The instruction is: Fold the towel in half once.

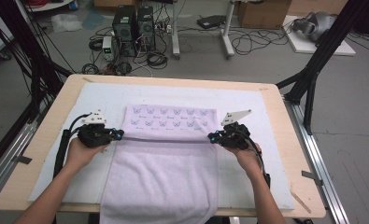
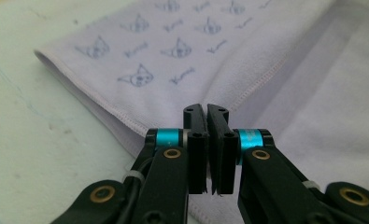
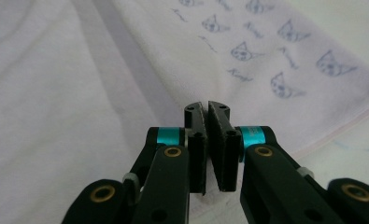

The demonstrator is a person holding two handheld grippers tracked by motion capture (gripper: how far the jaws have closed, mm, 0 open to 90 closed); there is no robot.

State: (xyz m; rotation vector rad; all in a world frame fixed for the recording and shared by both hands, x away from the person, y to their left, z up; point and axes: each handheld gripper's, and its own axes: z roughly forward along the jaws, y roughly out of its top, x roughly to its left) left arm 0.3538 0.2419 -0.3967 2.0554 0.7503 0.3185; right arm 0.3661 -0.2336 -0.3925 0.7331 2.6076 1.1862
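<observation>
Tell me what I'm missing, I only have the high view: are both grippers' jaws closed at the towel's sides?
Observer: Yes. In the left gripper view the left gripper has its jaws pressed together, with the pads almost touching, low over the towel.
Operator: And the right one?
Observer: The right gripper is shut the same way. I cannot tell whether it pinches any cloth.
Operator: What is the print on the folded-over part?
Observer: Small cat faces, each with a scripted word beside it.
</observation>
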